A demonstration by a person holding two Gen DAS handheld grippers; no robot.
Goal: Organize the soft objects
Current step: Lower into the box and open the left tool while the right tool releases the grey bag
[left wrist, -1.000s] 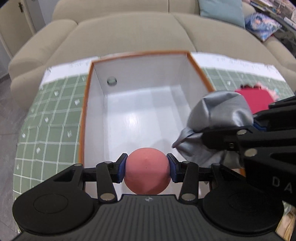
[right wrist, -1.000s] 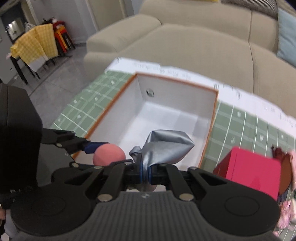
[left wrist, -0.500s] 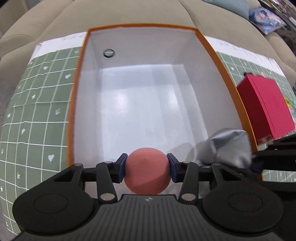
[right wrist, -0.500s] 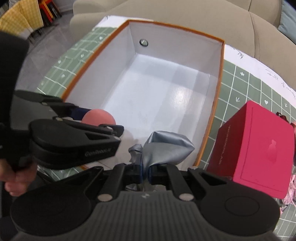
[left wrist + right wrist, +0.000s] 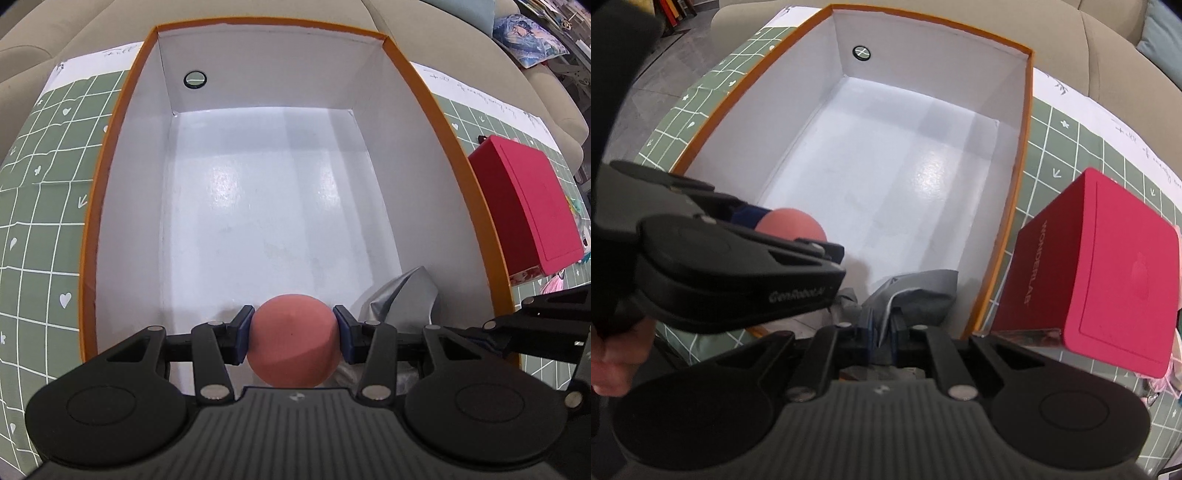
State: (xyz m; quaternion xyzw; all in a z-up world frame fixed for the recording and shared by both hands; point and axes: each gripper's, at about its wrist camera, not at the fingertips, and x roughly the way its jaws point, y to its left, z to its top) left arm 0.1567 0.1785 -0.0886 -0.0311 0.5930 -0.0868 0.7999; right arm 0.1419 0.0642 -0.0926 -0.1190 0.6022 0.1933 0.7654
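A pink foam ball [image 5: 293, 339] sits between the pads of my left gripper [image 5: 293, 334], which is shut on it low over the near end of a white box with an orange rim [image 5: 92, 221]. The ball [image 5: 790, 223] and left gripper [image 5: 792, 232] also show in the right wrist view. My right gripper [image 5: 882, 332] still pinches a silver-grey cloth pouch [image 5: 916, 291] in the box's near right corner while its jaws are opening. The pouch [image 5: 402, 306] slumps against the box's right wall.
A pink-red lidded box [image 5: 1108, 266] stands just right of the orange rim [image 5: 1023, 166] on a green grid mat [image 5: 37, 221]. A beige sofa [image 5: 1108, 44] lies beyond. A hand [image 5: 609, 354] grips the left tool. The box floor beyond the ball is bare.
Both grippers have sunk and tipped down into the box's near end. The pouch has dropped from above the rim to the box's right corner and sagged. The ball stays gripped.
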